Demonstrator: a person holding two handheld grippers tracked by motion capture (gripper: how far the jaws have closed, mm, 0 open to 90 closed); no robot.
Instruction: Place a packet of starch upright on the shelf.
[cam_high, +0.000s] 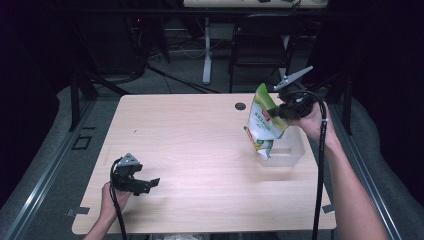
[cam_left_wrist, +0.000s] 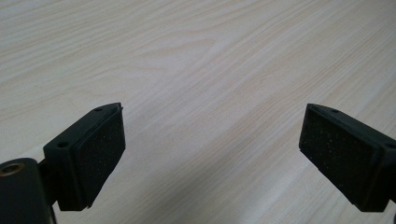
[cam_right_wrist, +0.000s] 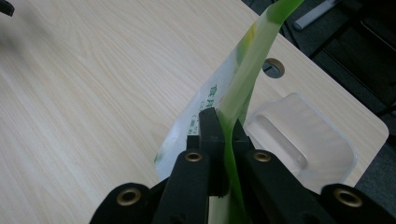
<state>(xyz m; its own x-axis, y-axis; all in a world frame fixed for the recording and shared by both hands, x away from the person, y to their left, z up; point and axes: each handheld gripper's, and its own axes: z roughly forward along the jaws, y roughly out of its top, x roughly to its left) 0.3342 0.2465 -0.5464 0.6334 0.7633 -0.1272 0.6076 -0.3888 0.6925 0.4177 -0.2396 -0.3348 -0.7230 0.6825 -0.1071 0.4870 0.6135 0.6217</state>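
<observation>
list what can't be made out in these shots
- Print on the bag: too small in the high view; in the right gripper view the bag is edge-on and the right gripper covers part of it.
- Inside of the clear bin: the bag hides part of it in the high view.
- Whether the bag's bottom touches the bin: cannot tell.
- Left gripper body: cut off by the bottom edge of the left gripper view.
</observation>
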